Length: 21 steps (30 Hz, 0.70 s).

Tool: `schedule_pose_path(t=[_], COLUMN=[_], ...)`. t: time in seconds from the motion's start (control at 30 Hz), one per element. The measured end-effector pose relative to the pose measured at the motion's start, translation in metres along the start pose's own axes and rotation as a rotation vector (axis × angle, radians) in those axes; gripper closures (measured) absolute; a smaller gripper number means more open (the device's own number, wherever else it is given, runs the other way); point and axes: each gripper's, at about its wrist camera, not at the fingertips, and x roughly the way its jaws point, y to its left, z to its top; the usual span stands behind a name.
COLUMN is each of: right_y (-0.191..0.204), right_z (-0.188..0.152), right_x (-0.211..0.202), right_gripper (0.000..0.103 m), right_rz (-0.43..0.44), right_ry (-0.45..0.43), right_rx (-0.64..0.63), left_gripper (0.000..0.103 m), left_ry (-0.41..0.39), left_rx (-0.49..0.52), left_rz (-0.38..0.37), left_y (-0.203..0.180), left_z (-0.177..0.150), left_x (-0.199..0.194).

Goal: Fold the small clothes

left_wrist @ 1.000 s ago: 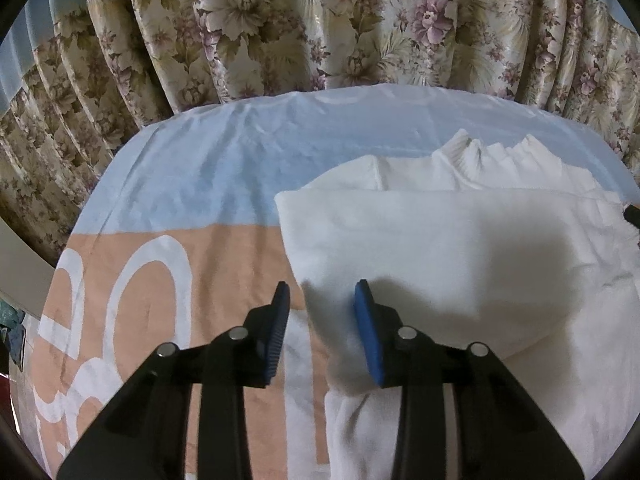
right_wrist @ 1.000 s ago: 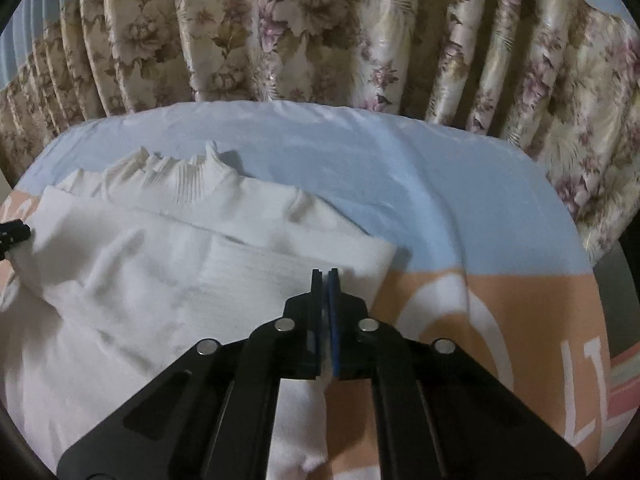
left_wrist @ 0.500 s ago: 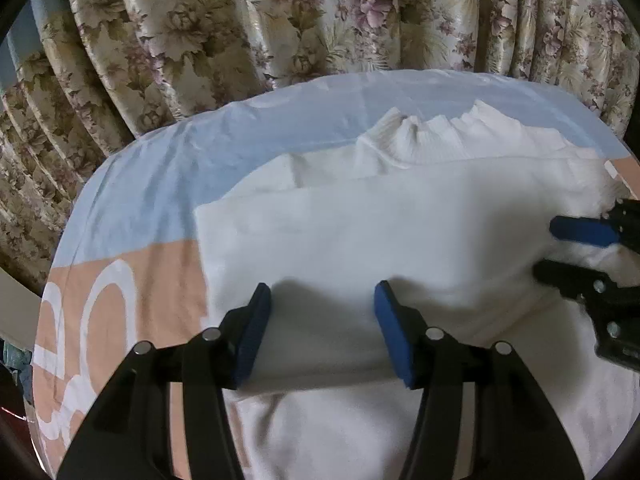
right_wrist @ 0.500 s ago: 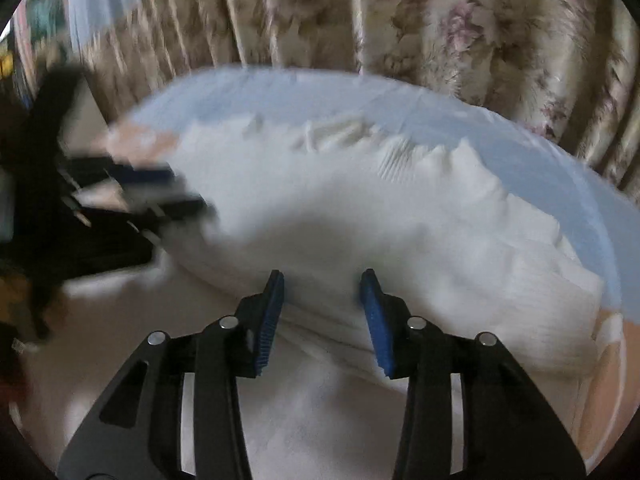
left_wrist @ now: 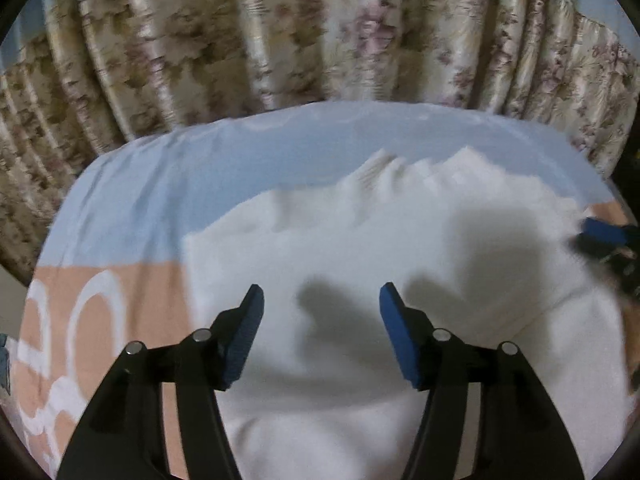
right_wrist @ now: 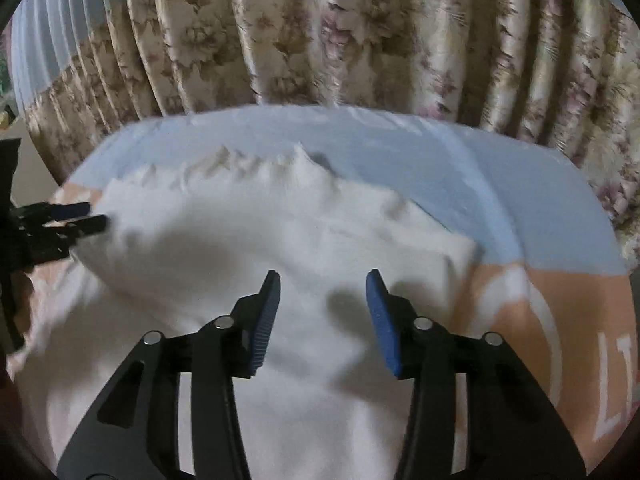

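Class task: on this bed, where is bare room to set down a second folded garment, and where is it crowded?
Free: blue sheet band between curtain and sweater; peach patch right of it. Crowded: under both open claws, left and right.

Both wrist cams sit low and close over the white sweater (left_wrist: pixel 360 248) (right_wrist: pixel 280 240), facing the floral curtain (left_wrist: pixel 320 32) (right_wrist: pixel 360 40). Left cam looks from sweater's left half, right cam from its right half. Shared: sweater's collar, curtain.

White "LI" on bedsheet (right_wrist: pixel 580 312)
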Motion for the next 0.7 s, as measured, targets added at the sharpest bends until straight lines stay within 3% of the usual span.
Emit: schedule_pose_path(t=[0.1, 0.17, 0.23, 0.33, 0.43, 0.5, 0.57, 0.6, 0.7], right_y=[0.02, 0.025, 0.021, 0.001, -0.02, -0.028, -0.028, -0.027, -0.014], right_z=[0.014, 0.015, 0.012, 0.005, 0.0, -0.001, -0.003, -0.004, -0.011], right_x=[0.031, 0.046, 0.053, 0.044, 0.035, 0.027, 0.021, 0.016, -0.004], right_gripper=[0.057, 0.058, 0.059, 0.061, 0.079, 0.081, 0.073, 0.059, 0.055], right_rz=[0.012, -0.019, -0.048, -0.074, -0.084, -0.099, -0.12, -0.124, -0.068], right_ry=[0.03, 0.05, 0.063, 0.043, 0.039, 0.034, 0.034, 0.032, 0.008], right_rx=[-0.038, -0.079, -0.104, -0.089, -0.053, -0.045, -0.046, -0.041, -0.02], left_gripper=[0.04, 0.04, 0.037, 0.033, 0.026, 0.024, 0.023, 0.024, 0.026], left_ry=[0.004, 0.04, 0.023, -0.001, 0.003, 0.003, 0.011, 0.014, -0.006], left_rx=[0.035, 0.068, 0.13, 0.145, 0.119, 0.1, 0.076, 0.057, 0.017], left_rz=[-0.082, -0.085, -0.041, 0.001, 0.034, 0.038, 0.068, 0.072, 0.099], left_y=[-0.037, -0.053, -0.06, -0.043, -0.003, 0.02, 0.039, 0.046, 0.049], left_z=[0.016, 0.017, 0.014, 0.01, -0.001, -0.01, -0.018, -0.02, -0.03], left_x=[0.019, 0.037, 0.049, 0.045, 0.039, 0.033, 0.023, 0.018, -0.007])
